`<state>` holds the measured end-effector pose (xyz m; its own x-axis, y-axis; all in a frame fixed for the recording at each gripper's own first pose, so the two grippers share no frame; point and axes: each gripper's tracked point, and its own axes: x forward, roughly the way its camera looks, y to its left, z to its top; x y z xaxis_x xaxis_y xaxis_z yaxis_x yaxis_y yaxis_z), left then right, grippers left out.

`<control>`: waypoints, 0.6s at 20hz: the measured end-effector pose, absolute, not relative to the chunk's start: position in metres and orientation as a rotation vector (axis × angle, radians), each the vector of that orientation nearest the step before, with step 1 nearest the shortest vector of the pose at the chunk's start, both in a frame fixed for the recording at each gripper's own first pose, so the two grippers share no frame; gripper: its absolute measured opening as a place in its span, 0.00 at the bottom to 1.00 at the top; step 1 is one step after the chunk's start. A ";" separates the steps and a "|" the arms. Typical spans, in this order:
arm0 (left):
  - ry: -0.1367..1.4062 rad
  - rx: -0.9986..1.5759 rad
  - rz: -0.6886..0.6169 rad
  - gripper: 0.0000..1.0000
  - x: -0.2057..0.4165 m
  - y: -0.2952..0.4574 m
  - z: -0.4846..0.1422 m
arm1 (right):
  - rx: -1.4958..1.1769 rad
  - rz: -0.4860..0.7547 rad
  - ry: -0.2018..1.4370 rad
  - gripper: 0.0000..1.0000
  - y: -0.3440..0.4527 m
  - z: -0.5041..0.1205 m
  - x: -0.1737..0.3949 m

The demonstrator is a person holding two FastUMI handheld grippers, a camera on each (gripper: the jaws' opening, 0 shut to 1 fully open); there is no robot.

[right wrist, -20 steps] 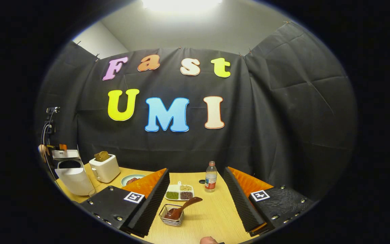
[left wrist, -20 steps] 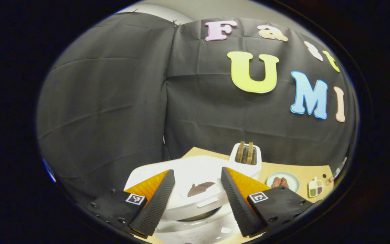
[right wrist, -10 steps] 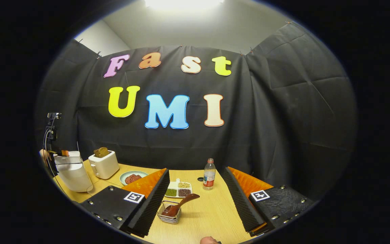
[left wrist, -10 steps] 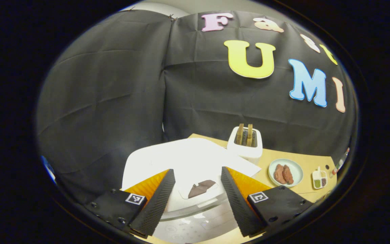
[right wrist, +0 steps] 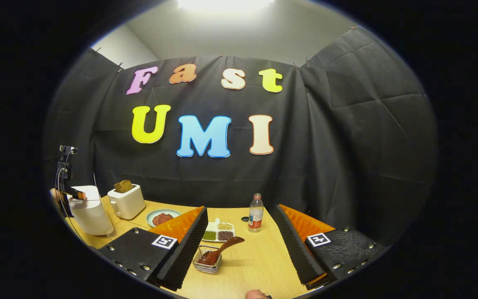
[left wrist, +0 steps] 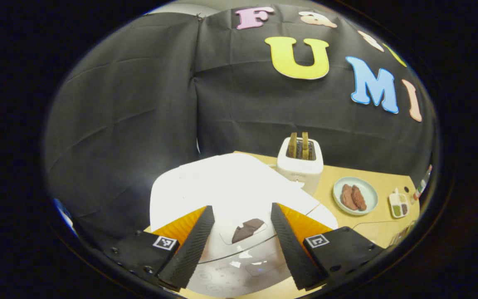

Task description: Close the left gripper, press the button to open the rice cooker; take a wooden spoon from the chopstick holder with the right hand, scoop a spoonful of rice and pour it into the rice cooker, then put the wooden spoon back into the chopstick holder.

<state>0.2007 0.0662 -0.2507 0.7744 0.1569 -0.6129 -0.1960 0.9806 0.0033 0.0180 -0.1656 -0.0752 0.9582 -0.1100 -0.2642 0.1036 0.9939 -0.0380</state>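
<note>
The white rice cooker (left wrist: pixel 222 187) stands with its lid down; a dark brown patch (left wrist: pixel 247 228) marks the lid's front. My left gripper (left wrist: pixel 241 211) hovers open above that front edge, one finger on each side of the patch. In the right gripper view the cooker (right wrist: pixel 91 214) stands at the far left, with the left gripper (right wrist: pixel 76 193) at its top. The wooden spoon (right wrist: pixel 222 248) rests bowl-down in the wire chopstick holder (right wrist: pixel 206 266), handle leaning up to the right. My right gripper (right wrist: pixel 241 211) is open above and behind it, holding nothing. A divided dish of grains (right wrist: pixel 218 231) lies just beyond the holder.
A white toaster (left wrist: pixel 300 164) with two slices stands behind the cooker. To its right lie a plate of brown pieces (left wrist: pixel 355 196) and the divided dish (left wrist: pixel 398 205). A water bottle (right wrist: pixel 256 214) stands mid-table. A fingertip (right wrist: pixel 257 295) shows at the table's near edge.
The cooker's lid, raised with a gap a second ago, has come down and now lies flat. The left gripper rose and drew back a little. The right gripper barely moved.
</note>
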 end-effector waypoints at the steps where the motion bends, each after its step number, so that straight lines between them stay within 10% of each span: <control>1: 0.668 -0.073 0.190 0.94 0.198 0.064 -0.252 | -0.023 -0.107 0.270 0.98 -0.164 -0.076 0.019; 12: 0.447 -0.070 0.117 0.98 0.181 0.055 -0.186 | -0.013 -0.016 0.218 0.99 -0.115 -0.053 0.042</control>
